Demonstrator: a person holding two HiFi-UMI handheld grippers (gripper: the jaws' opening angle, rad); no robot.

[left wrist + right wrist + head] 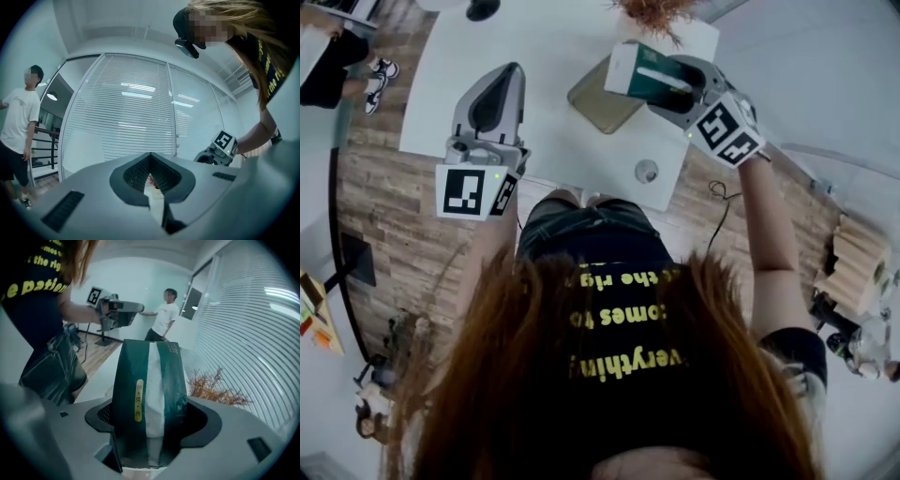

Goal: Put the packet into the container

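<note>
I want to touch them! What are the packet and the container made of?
The packet is probably thin plastic or foil film, dark green with a white stripe; it shines softly and wrinkles. The container may be smooth plastic, olive-tan with rounded corners and a slight sheen, but it is too far off to be sure.

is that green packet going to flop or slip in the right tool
Probably fairly stiff: the packet stands straight out of the right tool without drooping. Its smooth-looking skin could slip, though the tool clamps both sides.
</note>
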